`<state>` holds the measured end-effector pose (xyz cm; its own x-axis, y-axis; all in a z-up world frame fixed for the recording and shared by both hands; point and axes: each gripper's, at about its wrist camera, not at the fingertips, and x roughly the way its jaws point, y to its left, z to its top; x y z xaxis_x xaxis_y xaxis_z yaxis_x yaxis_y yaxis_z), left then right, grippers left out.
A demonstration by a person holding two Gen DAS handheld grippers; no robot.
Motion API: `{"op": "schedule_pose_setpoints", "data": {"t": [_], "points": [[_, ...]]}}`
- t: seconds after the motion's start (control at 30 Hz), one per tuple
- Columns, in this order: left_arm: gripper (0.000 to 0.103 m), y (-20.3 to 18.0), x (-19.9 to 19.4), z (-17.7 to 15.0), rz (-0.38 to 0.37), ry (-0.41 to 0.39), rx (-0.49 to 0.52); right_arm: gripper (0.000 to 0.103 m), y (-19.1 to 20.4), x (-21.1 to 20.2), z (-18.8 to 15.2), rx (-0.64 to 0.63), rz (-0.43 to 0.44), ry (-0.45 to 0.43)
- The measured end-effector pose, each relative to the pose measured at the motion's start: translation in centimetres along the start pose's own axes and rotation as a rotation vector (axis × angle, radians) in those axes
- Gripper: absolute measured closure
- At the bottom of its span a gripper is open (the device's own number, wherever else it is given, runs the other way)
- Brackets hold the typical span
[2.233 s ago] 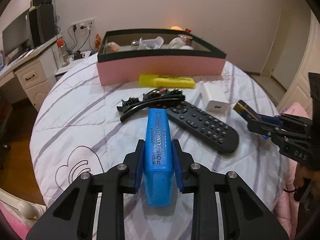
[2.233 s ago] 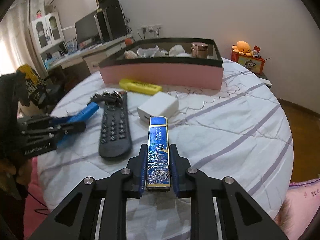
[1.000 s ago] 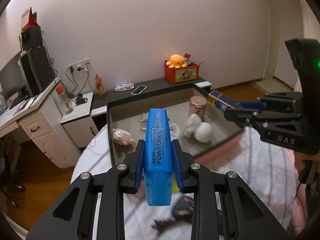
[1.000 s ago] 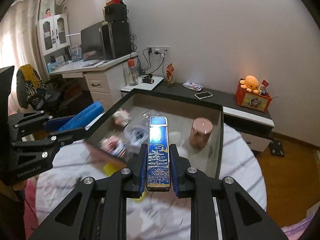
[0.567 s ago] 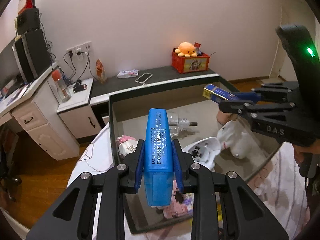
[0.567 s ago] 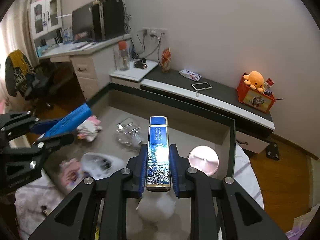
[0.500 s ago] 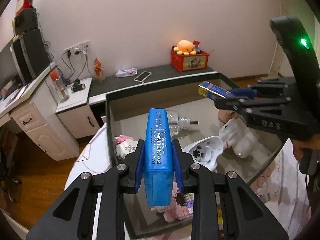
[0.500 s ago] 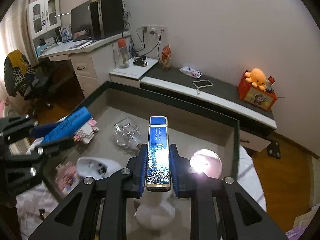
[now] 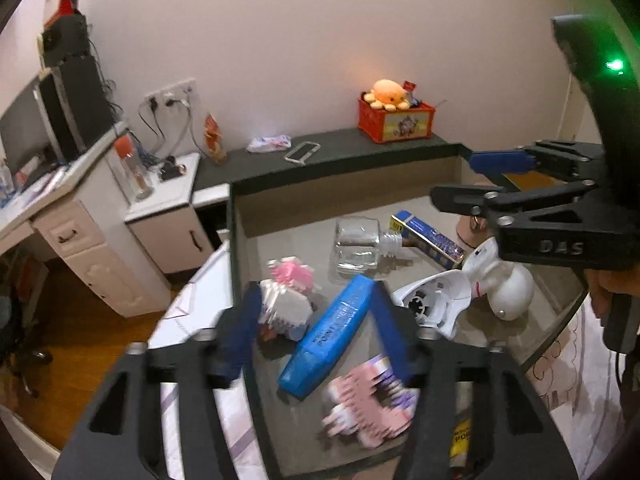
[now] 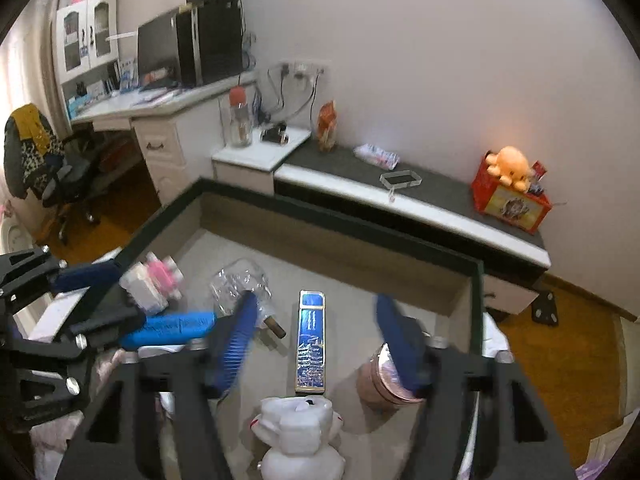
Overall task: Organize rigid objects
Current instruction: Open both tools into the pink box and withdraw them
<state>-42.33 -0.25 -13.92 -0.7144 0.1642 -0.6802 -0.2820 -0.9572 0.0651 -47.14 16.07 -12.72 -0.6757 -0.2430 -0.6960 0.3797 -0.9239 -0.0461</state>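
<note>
The room is lit dimly and warmly from indoor light. A bright spot of glare is seen on the wall (image 9: pixel 320 32) above the orange plush toy (image 9: pixel 389 95). Strong fisheye bending is seen at the edges, and the corners are cut off black. Motion blur is seen on the blue gripper pads (image 10: pixel 236 344) and along the box rim (image 10: pixel 360 224). A green lamp (image 9: pixel 614 66) glows at the right edge.

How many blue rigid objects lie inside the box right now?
2: a blue rectangular highlighter pen tilted near the box's left wall, and a slim blue-and-gold case beside the clear glass bottle. Clutter may hide others.
</note>
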Motion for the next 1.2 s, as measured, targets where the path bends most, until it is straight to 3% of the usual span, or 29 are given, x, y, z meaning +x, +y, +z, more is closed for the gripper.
{"op": "schedule_pose_setpoints", "data": {"t": [0.1, 0.2, 0.27, 0.6, 0.7, 0.73, 1.0, 1.2], "points": [[0.012, 0.0, -1.8, -0.3, 0.005, -0.022, -0.016, 0.037, 0.1, -1.7, 0.1, 0.015, 0.006, -0.029], [0.007, -0.1, -3.7, -0.6, 0.021, -0.036, -0.02, 0.035, 0.5, -3.9, -0.2, 0.017, 0.006, -0.051], [0.002, -0.3, -5.2, -1.0, 0.039, -0.044, -0.015, 0.023, 0.8, -5.1, -0.3, 0.022, -0.003, -0.066], [0.0, -0.7, -13.6, -4.6, 0.06, -0.123, -0.044, 0.018, 1.8, -13.5, -4.5, 0.071, -0.002, -0.148], [0.0, -0.8, -15.8, -6.2, 0.072, -0.131, -0.062, 0.009, 1.8, -15.6, -6.7, 0.097, -0.015, -0.16], [0.0, -0.8, -16.5, -6.8, 0.073, -0.133, -0.067, 0.0, 1.7, -16.4, -7.7, 0.108, -0.034, -0.165], [0.0, -1.6, -20.3, -12.0, 0.12, -0.136, -0.156, 0.0, 1.7, -20.9, -14.0, 0.212, -0.062, -0.22], [0.0, -2.7, -22.1, -14.1, 0.13, -0.148, -0.152, 0.0, 2.2, -22.7, -17.5, 0.264, -0.069, -0.234]]}}
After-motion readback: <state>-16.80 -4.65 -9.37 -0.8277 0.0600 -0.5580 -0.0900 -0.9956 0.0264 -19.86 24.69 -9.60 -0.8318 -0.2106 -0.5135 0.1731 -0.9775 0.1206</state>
